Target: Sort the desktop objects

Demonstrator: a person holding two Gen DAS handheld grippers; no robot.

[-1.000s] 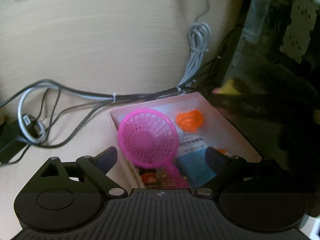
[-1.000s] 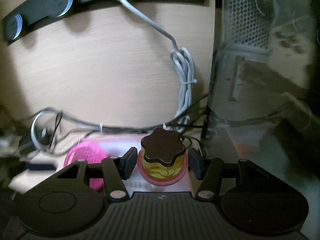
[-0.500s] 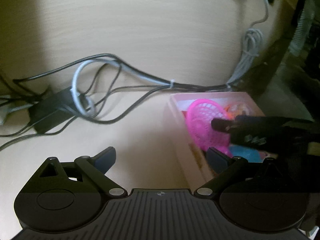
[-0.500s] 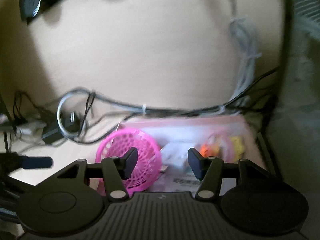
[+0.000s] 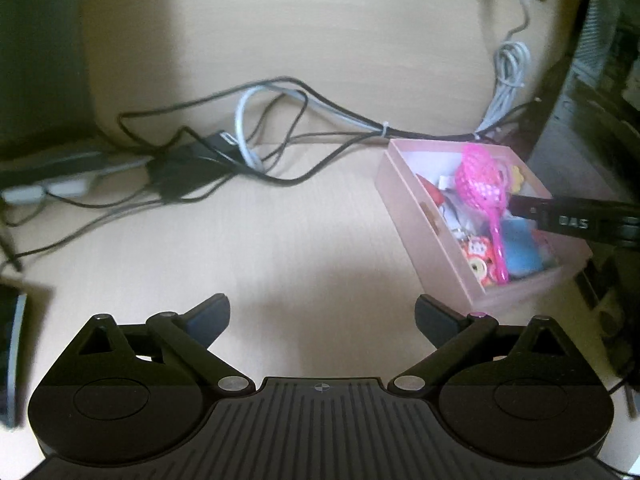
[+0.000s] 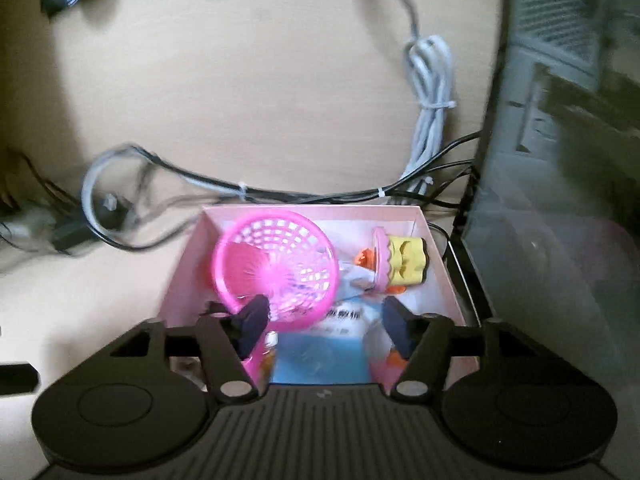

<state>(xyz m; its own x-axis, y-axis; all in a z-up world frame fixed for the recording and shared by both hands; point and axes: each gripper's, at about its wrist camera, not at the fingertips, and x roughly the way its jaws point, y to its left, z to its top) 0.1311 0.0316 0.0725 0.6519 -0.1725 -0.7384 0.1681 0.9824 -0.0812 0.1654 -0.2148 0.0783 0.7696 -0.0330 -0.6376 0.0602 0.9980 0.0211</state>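
A pink box (image 5: 416, 216) sits at the right of the desk and holds small toys. A pink mesh scoop (image 6: 276, 264) lies in it, and a yellow toy with a brown cap (image 6: 404, 264) lies on its side at the far right of the box (image 6: 188, 264). My right gripper (image 6: 324, 320) is open and empty, just above the box's near end. My left gripper (image 5: 322, 316) is open and empty over bare desk, left of the box. The right gripper's finger (image 5: 568, 218) reaches over the box in the left wrist view.
A tangle of black and grey cables (image 5: 256, 140) with a black adapter (image 5: 180, 168) lies behind and left of the box. A dark computer case (image 6: 560, 160) stands close at the right. A power strip (image 5: 48, 190) is at far left.
The right gripper opened and let go of the yellow toy, which now lies in the box. The left gripper drew back and left, away from the box.
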